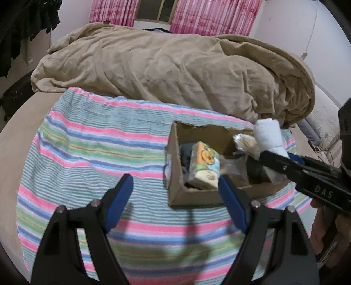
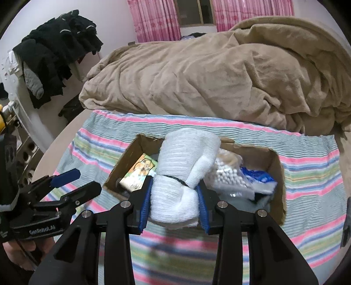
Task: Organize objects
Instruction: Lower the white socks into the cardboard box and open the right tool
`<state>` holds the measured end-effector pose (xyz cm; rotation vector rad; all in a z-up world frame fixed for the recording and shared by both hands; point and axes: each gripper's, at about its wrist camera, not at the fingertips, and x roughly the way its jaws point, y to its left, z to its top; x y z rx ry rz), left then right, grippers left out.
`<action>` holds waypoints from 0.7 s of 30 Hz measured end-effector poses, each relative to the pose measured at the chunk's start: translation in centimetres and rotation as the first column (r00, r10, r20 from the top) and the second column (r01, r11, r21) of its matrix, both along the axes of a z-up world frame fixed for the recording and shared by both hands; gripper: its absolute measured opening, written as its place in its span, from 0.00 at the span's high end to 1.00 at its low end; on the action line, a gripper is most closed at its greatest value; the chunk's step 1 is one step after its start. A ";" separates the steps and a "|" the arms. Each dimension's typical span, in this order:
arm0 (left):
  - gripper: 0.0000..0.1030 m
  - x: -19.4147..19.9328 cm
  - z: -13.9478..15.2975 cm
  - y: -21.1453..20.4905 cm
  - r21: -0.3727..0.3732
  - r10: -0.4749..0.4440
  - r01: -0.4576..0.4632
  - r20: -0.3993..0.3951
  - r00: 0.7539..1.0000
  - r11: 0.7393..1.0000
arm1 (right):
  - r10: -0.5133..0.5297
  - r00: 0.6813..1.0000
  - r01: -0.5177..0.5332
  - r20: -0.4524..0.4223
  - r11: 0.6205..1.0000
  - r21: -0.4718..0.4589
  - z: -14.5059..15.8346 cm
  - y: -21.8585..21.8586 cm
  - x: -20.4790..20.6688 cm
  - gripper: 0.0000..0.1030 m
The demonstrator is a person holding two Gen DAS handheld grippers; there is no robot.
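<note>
A brown cardboard box point(image 1: 175, 193) point(image 2: 278, 193) sits on a striped towel point(image 1: 87, 149) point(image 2: 307, 175) on the bed. My right gripper point(image 2: 174, 193) is shut on a rolled white towel point(image 2: 188, 166) point(image 1: 269, 136) tied with a black band, and holds it over the box's near side. Inside the box lie a tissue pack with an orange cartoon point(image 1: 204, 164) point(image 2: 138, 173), a bag of cotton balls point(image 2: 228, 175) point(image 1: 245, 142) and a blue and white pack point(image 2: 258, 179). My left gripper point(image 1: 175, 193) is open and empty, left of the box; it also shows in the right wrist view point(image 2: 79, 182).
A crumpled tan blanket point(image 1: 171, 70) point(image 2: 219, 74) lies behind the striped towel. Pink curtains point(image 1: 208, 17) point(image 2: 153, 19) hang at the back wall. Dark clothes point(image 2: 54, 50) hang at the left. A pillow point(image 1: 324, 122) lies at the right.
</note>
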<state>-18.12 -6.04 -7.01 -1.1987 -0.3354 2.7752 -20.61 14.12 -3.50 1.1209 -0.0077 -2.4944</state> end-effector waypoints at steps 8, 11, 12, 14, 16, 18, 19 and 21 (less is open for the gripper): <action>0.21 -1.8 -1.3 -0.5 -0.003 0.003 -0.003 0.017 1.000 1.000 | 0.016 0.999 -0.017 0.038 1.000 0.019 -2.4 -2.2 -3.3 0.62; 0.21 -2.2 -1.5 -0.7 -0.006 0.008 -0.008 0.020 1.000 1.000 | 0.020 0.999 -0.021 0.045 0.999 0.031 -3.1 -3.0 -3.9 0.62; 0.21 -2.2 -1.5 -0.7 -0.006 0.010 -0.010 0.021 1.000 1.000 | 0.017 0.999 -0.019 0.043 0.999 0.040 -3.2 -3.2 -4.0 0.61; 0.21 -2.2 -1.5 -0.8 -0.005 0.015 -0.015 0.024 1.000 1.000 | 0.006 0.999 -0.009 0.046 0.998 0.055 -3.5 -3.4 -4.2 0.59; 0.21 -2.0 -1.5 -1.0 -0.007 0.019 -0.019 0.025 0.999 1.000 | -0.001 0.999 -0.002 0.050 0.998 0.058 -3.7 -3.4 -4.2 0.56; 0.21 -1.7 -1.3 -1.1 -0.010 0.024 -0.023 0.026 0.999 1.000 | -0.002 0.999 -0.001 0.048 0.998 0.060 -3.6 -3.5 -4.1 0.50; 0.21 -1.6 -1.2 -1.2 -0.012 0.025 -0.024 0.025 0.999 1.000 | -0.002 0.999 -0.001 0.043 0.998 0.061 -3.5 -3.6 -3.9 0.49; 0.21 -1.2 -0.9 -1.2 -0.018 0.025 -0.025 0.022 0.999 1.000 | 0.001 0.999 -0.003 0.039 0.998 0.061 -3.4 -3.6 -3.7 0.47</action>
